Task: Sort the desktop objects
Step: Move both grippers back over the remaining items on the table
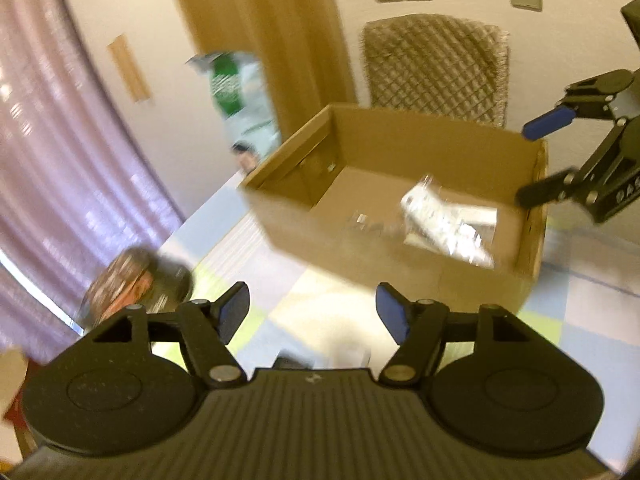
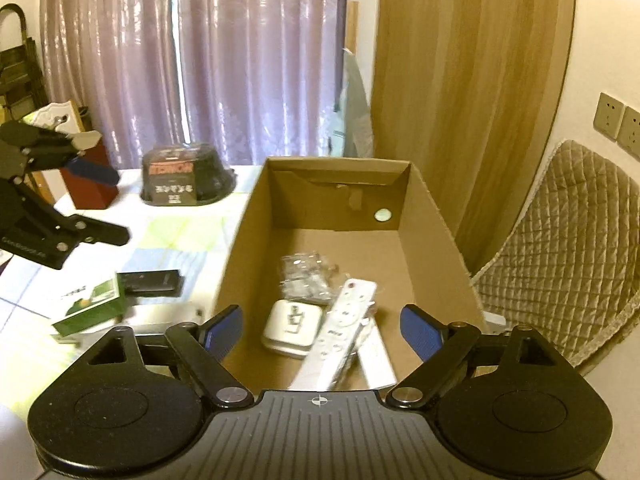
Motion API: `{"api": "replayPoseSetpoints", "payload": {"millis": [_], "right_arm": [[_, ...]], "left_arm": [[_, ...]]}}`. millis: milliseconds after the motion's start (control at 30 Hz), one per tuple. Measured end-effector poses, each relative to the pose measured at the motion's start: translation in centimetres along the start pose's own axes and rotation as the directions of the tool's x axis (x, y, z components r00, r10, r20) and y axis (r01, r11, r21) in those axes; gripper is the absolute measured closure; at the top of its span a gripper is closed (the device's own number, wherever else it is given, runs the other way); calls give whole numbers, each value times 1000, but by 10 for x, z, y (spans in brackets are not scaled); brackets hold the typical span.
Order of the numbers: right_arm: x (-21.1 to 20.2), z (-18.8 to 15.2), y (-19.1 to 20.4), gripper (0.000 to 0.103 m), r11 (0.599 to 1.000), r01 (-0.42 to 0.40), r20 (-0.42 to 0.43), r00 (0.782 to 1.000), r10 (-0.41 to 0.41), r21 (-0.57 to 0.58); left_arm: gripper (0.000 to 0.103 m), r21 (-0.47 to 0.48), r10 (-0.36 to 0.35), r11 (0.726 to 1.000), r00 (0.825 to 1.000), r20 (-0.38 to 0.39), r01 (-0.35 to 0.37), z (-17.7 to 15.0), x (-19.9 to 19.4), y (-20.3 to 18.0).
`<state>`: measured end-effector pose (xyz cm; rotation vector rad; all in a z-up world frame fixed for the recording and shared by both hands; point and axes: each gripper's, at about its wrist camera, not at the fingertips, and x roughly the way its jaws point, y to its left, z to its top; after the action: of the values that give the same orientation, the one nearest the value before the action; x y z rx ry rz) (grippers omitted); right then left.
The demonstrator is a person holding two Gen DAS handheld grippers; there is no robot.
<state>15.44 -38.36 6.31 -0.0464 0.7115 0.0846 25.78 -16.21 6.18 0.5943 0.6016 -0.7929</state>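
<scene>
White remote (image 2: 347, 330) lies in box (image 2: 434, 216) — below spread right gripper (image 2: 322, 330).

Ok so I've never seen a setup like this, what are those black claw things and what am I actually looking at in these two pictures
Each picture comes from a camera mounted on a hand-held gripper, looking forward along its two blue-padded fingers. A person holds one in each hand; there is no robot arm.

In the left wrist view, the left gripper is open and empty, and the right gripper shows at the edge, over the cardboard box. That picture is blurred.

In the right wrist view, the right gripper is also open and empty above the box, which holds a white remote control, a white case and a clear plastic bag. On the table beside it lie a green box, a black box and a black bowl-shaped package.
</scene>
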Motion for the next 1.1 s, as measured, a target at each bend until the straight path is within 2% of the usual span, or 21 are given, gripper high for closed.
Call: {"api": "replayPoseSetpoints", "payload": {"millis": [133,300,500,567,667,1100], "right_arm": [[-12,-2,22,15,1000,-24,8,1000,24,-7],[-23,-6,60,15,994,-103,25,994,104,-45],[-19,-19,107,15,976,-181,-11,983,181,-123],[-15,-24,119,14,970,-202,-32,979,200,-138],[-10,-32,137,0,959,-231,-56,973,225,-161],[38,-63,171,0,935,-281,-204,949,239,-216]], "left_arm": [[31,-58,36,998,999,-36,-38,-38,-24,12],[21,-114,72,990,994,-77,-81,-85,-51,19],[7,-154,97,981,988,-123,-116,-134,-76,16],[5,-161,98,980,986,-135,-120,-144,-80,12],[3,-179,93,977,985,-149,-120,-159,-86,5],[1,-249,50,964,982,-182,-95,-188,-89,-17]]}}
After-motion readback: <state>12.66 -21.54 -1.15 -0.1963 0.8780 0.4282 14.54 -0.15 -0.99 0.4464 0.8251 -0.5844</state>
